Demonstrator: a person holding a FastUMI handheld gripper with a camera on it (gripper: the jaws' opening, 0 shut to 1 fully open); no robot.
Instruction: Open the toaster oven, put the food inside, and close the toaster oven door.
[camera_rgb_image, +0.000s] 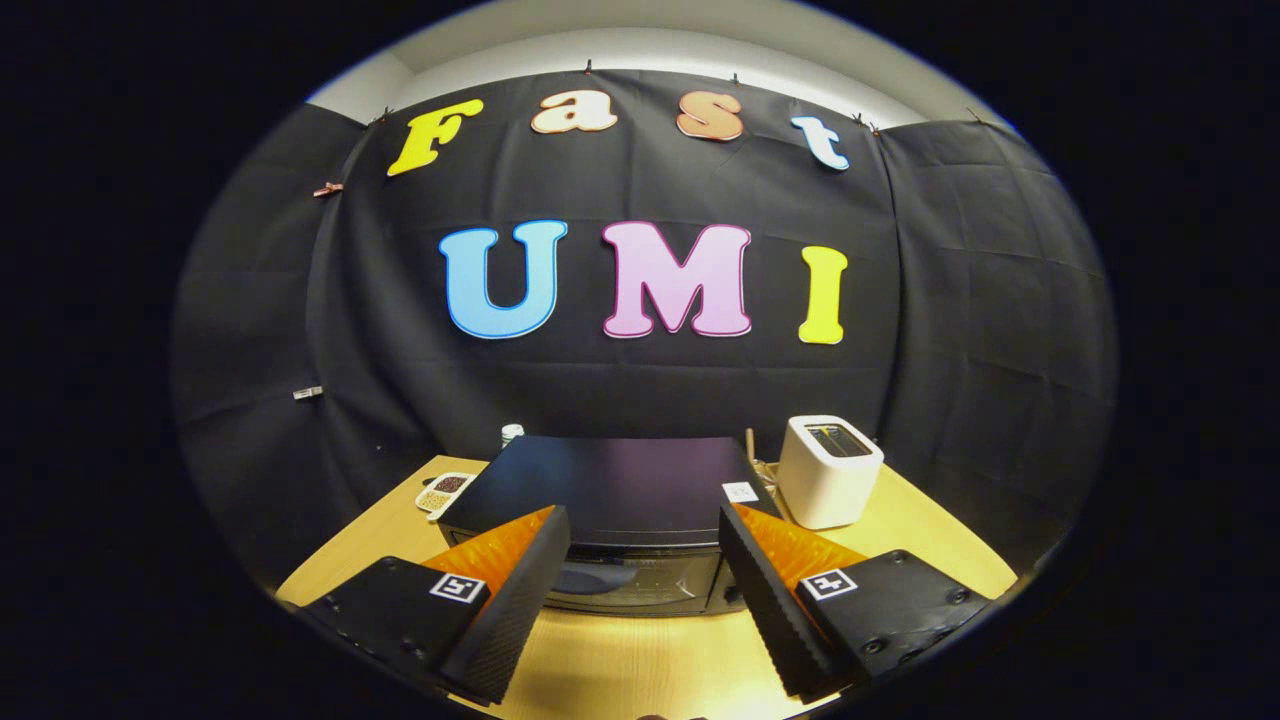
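A black toaster oven (610, 485) stands on the wooden table (640, 660), seen from above and in front. Its flat dark top fills the space ahead of the fingers, and its door (630, 585) with a dark handle is closed, showing low between them. My gripper (645, 535) hovers above the table in front of the oven, open wide, with nothing between its fingers (520, 600). The fingertips frame the oven's front top edge on either side without touching it.
A white pop-up toaster (828, 470) stands right of the oven. A small white divided dish (443, 492) with brown and tan bits lies to the oven's left. A bottle cap (512, 433) pokes up behind the oven. Black cloth walls close in the table.
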